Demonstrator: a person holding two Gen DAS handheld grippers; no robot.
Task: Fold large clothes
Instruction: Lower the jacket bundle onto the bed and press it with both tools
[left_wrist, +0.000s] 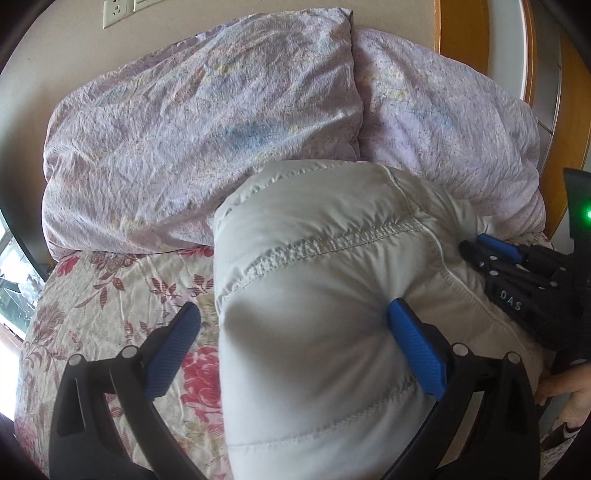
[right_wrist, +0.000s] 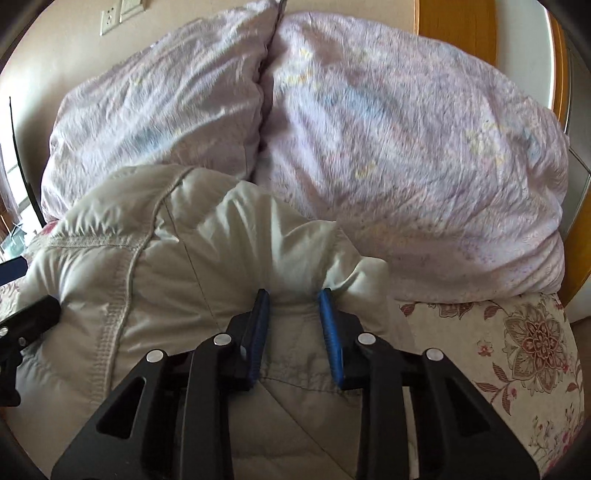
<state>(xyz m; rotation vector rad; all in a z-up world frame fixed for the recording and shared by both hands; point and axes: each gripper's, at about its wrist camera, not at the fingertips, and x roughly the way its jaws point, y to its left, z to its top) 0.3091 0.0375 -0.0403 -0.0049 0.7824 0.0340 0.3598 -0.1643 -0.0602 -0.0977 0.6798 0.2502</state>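
Two tools work a white padded jacket (right_wrist: 177, 295) on a floral bed (right_wrist: 517, 350)
Right tool (right_wrist: 293, 332) pinches a puffy fold to carry it over; left tool (left_wrist: 291, 350), jaws wide, straddles the jacket's edge below the pillows (left_wrist: 192, 129)

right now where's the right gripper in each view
Left wrist view: right gripper at the right edge, pinching the white jacket.
Right wrist view: it sits bottom centre, closed on a jacket fold.
Shared landmark: wall socket, top left in both.
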